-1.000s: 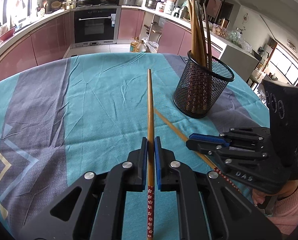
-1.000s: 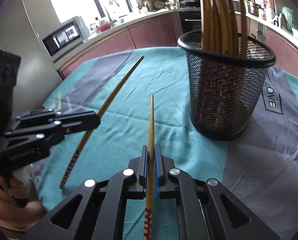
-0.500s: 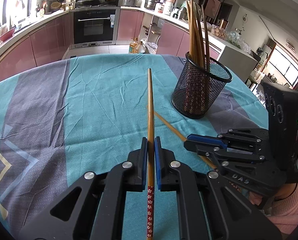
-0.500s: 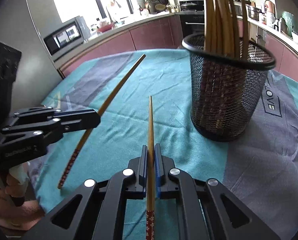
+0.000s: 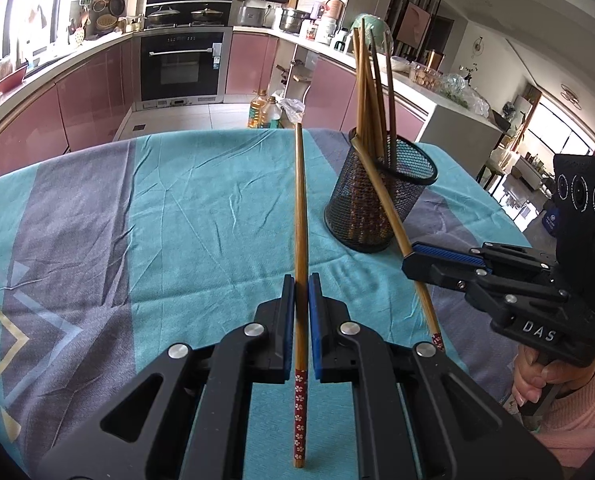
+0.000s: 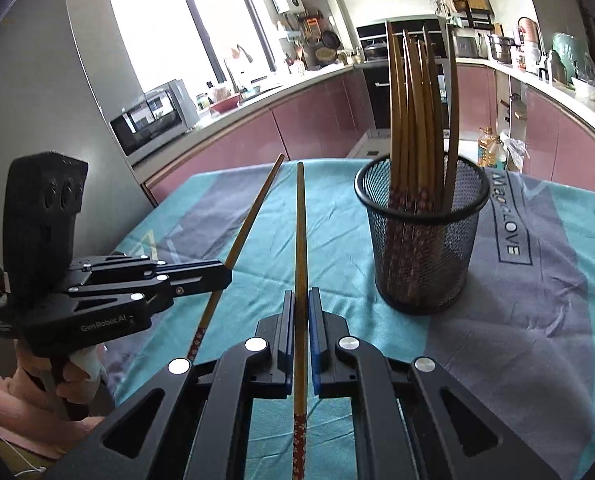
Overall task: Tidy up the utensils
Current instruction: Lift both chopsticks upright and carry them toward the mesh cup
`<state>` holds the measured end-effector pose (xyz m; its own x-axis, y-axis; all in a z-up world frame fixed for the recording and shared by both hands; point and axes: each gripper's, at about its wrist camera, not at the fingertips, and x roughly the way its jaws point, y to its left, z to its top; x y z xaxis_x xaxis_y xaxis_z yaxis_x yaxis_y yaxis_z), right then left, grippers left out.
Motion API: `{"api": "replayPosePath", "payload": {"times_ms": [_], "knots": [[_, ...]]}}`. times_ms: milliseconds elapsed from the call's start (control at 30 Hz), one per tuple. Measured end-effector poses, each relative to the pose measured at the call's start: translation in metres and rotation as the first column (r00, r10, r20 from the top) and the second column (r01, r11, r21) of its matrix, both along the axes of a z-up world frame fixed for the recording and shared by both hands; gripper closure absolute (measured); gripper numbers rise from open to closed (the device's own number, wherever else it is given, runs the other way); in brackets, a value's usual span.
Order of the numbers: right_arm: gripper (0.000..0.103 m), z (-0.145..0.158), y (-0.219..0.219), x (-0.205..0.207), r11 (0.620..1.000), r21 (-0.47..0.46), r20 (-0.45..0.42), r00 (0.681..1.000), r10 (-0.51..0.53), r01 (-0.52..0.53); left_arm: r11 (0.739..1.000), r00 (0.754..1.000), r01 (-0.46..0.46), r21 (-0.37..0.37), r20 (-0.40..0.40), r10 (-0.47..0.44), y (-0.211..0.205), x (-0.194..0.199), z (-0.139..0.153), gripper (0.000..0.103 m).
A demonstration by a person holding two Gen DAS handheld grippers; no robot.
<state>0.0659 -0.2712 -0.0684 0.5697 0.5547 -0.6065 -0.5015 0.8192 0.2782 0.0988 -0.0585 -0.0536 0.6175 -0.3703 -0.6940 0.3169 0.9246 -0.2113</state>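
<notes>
Both pairs of fingers closed, each on a long brown bamboo chopstick (image 5: 300,216) lying along them; black wire-mesh cup (image 6: 421,240) upper right of the right gripper (image 6: 301,320), nearer it than the left gripper (image 5: 301,304).

Bright window (image 6: 185,36) daylight, glare, sharp focus, fisheye-warped edges.

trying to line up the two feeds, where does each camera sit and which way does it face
Left wrist: on the left gripper, looking along its chopstick over the table toward the oven; right gripper and the hand holding it show at right.
Right wrist: on the right gripper, facing the window and counter; left gripper and its hand show at left.
Shared: the mesh cup, both held chopsticks.
</notes>
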Motion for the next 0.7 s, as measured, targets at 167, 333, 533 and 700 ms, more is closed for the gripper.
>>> {"api": "replayPosePath", "payload": {"times_ms": [167, 333, 533, 700], "knots": [[0.097, 0.01, -0.005, -0.004, 1.0, 0.018, 0.027, 1.0, -0.007, 0.007, 1.0, 1.0, 0.009, -0.013, 0.018, -0.009, 0.0, -0.004, 0.008, 0.095], [0.097, 0.017, -0.009, -0.008, 0.999, 0.038, 0.047, 0.999, -0.014, 0.012, 1.0, 0.999, 0.014, -0.017, 0.032, -0.014, -0.001, -0.008, 0.014, 0.095], [0.097, 0.023, -0.015, -0.01, 0.998, 0.057, 0.064, 0.998, -0.023, 0.02, 1.0, 0.999, 0.021, -0.023, 0.046, -0.02, -0.003, -0.012, 0.021, 0.095], [0.097, 0.03, -0.019, -0.011, 0.998, 0.065, 0.087, 0.996, -0.032, 0.026, 0.999, 0.998, 0.026, -0.028, 0.059, -0.025, -0.004, -0.016, 0.026, 0.095]]}}
